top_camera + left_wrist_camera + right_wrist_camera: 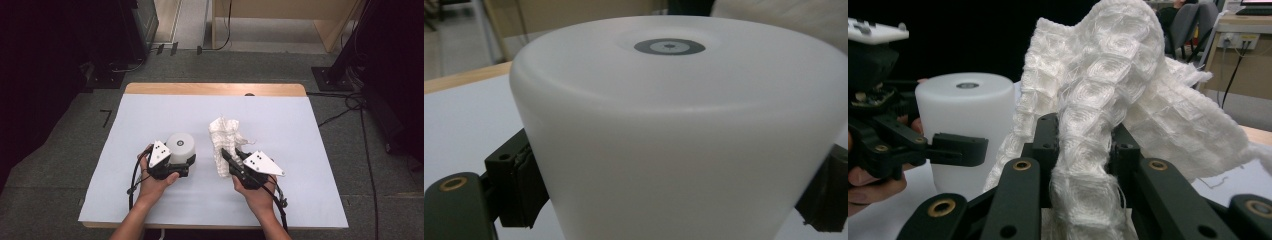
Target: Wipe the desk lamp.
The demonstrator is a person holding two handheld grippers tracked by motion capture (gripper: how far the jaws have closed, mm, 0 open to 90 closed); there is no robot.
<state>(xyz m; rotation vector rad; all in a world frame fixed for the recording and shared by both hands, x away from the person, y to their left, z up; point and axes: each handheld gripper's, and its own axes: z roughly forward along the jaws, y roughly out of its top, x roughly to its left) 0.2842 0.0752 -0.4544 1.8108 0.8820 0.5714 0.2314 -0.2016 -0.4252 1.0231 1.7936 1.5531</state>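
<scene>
— Where does each gripper stand right now?

— The right gripper is clenched on a white, waffle-textured woven cloth; its black jaws pinch a bunched fold, and the rest of the cloth rises from the grip and flops over towards the far side of the desk. The left gripper has its jaws spread wide around a white, frosted plastic cylinder, one pad against each side of the wall, so I'd call that a grasp on the cylinder.

— And how do the two lie to each other?

— Side by side. The cylinder stands upright on the white desk, to the left of the cloth, near it but apart. From the right gripper view the cylinder's flat top with its small dark ring sits just left of the hanging cloth. So if the cloth is meant for the cylinder, the right hand must carry it leftward.

— Anything in the way?

— Only the left gripper's own jaw, across the cylinder's near side.
</scene>
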